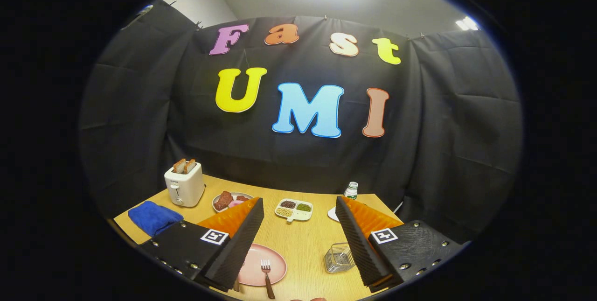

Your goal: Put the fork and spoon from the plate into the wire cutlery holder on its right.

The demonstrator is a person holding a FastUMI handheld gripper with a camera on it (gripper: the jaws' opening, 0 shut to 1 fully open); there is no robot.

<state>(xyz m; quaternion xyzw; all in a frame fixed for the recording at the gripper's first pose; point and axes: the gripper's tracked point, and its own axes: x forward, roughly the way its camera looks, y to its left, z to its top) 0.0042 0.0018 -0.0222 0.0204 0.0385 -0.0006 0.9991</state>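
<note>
The gripper (298, 245) hangs above the wooden table (303, 240) with its two ridged fingers (242, 245) spread wide and nothing between them, the bare tabletop showing in the gap. In the lower centre of the frame, just inside the left finger, sits the pink plate (275, 261), and across its near rim lies the fork (267, 275), tines toward the booth wall and its brown handle running off the plate toward the bottom of the frame. A short dark stub at the tip of the left finger may be the spoon's handle, but too little of it shows to be sure. The wire cutlery holder (339, 257) stands lower right of centre, right of the plate and touching the inner face of the right finger in this view; a thin utensil-like shape seems to sit inside it, though that is hard to confirm. The fork looks light, rigid and fairly slick where it is metal, and it lies flat, so a pinch across the handle, where it overhangs the plate rim and leaves room beneath, looks the safest hold; the tines offer little to press on. Farther back, toward the upper left of the table, are a white toaster (184, 184), a blue cloth (154, 217), a dish of food (231, 199), a divided snack tray (294, 209) and a small bottle (351, 190).
</note>
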